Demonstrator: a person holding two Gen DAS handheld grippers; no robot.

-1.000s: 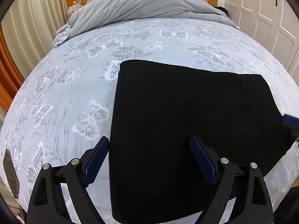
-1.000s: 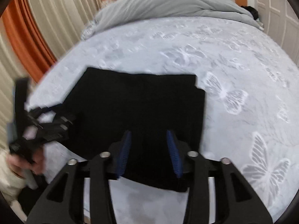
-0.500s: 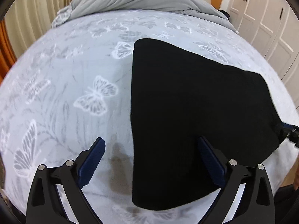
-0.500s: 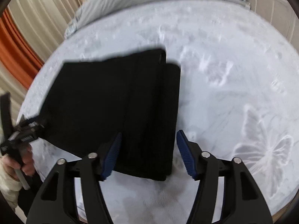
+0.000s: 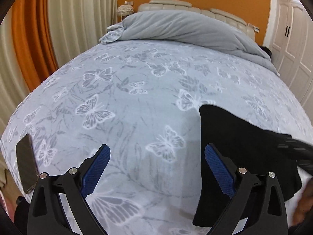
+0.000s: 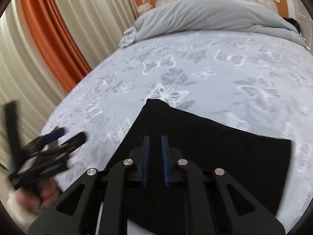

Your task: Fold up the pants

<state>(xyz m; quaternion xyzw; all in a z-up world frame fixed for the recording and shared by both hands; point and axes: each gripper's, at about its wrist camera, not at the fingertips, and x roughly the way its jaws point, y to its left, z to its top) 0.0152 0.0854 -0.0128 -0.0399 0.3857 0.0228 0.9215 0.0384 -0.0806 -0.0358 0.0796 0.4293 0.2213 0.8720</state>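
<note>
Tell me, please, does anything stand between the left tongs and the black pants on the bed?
Nothing visible does. The left tongs hang open over bare butterfly bedspread, with the folded black pants just to their right. The phone lies off left.

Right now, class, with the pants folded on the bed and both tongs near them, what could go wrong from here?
1. The folded black pants lie near the bed's front edge; a nudge might slide them off.
2. The right tongs sit nearly shut just over the cloth; pulling back could snag and undo the fold.
3. The left tongs, open over bare sheet, swing near a phone at the corner and could knock it down.
</note>
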